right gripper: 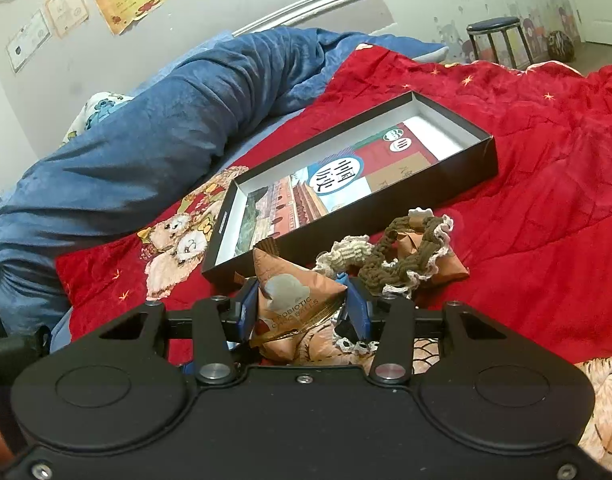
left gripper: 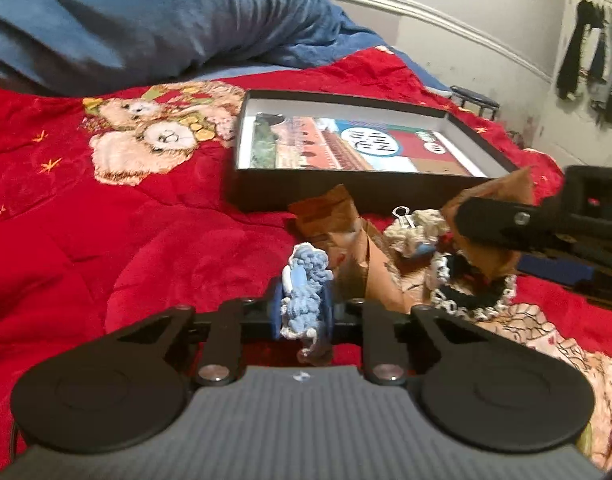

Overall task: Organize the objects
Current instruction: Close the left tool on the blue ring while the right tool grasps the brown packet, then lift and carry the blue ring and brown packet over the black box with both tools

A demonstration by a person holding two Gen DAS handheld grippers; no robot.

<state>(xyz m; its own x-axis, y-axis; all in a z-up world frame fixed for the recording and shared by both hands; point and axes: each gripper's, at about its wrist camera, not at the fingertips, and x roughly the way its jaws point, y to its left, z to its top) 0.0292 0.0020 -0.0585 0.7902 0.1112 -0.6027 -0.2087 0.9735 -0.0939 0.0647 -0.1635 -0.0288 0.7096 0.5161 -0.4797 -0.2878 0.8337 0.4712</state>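
A: Where lies the black box point(left gripper: 358, 196) from the left gripper point(left gripper: 301, 312)?

B: Upper centre of the frame, long side across. The gripper clamps the blue crocheted scrunchie point(left gripper: 306, 280); the right gripper point(right gripper: 301, 312) clamps a snack packet point(right gripper: 293, 296).

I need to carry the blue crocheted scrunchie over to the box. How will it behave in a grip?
The blue crocheted scrunchie looks soft: it bunches between the left claw pads, so it probably squashes and droops. Yarn likely grips well. It seems light and unlikely to break.
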